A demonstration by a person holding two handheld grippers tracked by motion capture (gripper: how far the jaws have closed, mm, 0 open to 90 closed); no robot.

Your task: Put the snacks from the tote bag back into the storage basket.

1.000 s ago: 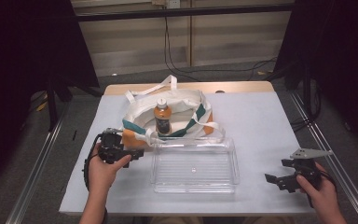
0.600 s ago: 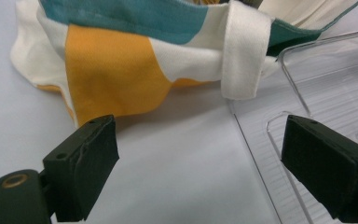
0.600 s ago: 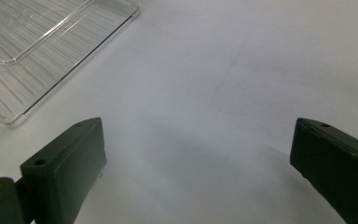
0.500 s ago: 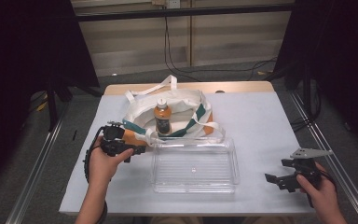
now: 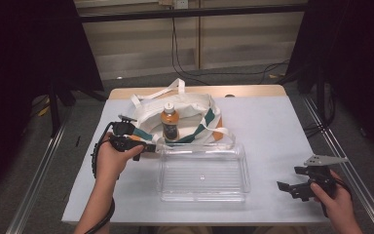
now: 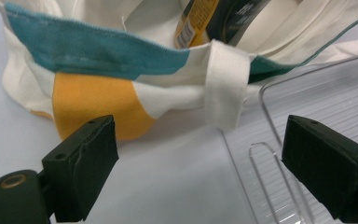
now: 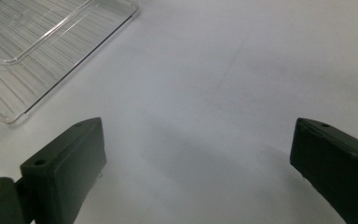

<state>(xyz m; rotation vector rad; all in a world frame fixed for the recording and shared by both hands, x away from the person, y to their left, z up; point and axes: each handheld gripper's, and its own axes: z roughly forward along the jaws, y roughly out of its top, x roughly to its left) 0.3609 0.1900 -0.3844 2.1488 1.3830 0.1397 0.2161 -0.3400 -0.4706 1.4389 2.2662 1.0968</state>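
Observation:
A white cloth bag [image 5: 195, 109] with teal and orange patches lies at the back middle of the table. A bottle [image 5: 169, 125] of brown drink with a white cap stands upright in it. My left gripper [image 5: 148, 146] is open, close to the bag's near left corner. In the left gripper view its jaws [image 6: 200, 158] frame the bag's orange patch [image 6: 98, 100], a white strap [image 6: 226, 84] and the clear tray's corner [image 6: 279, 107]. My right gripper [image 5: 292, 180] is open and holds nothing, low over the table at the right front [image 7: 198, 158].
A clear plastic tray [image 5: 202, 190] sits just in front of the bag, and its corner shows in the right gripper view [image 7: 51, 42]. Bare white table [image 5: 272, 131] lies to the right of the bag and tray. Metal rails run along both sides.
My left gripper has moved right and a little forward, up to the bag's near left corner. The right gripper has stayed where it was.

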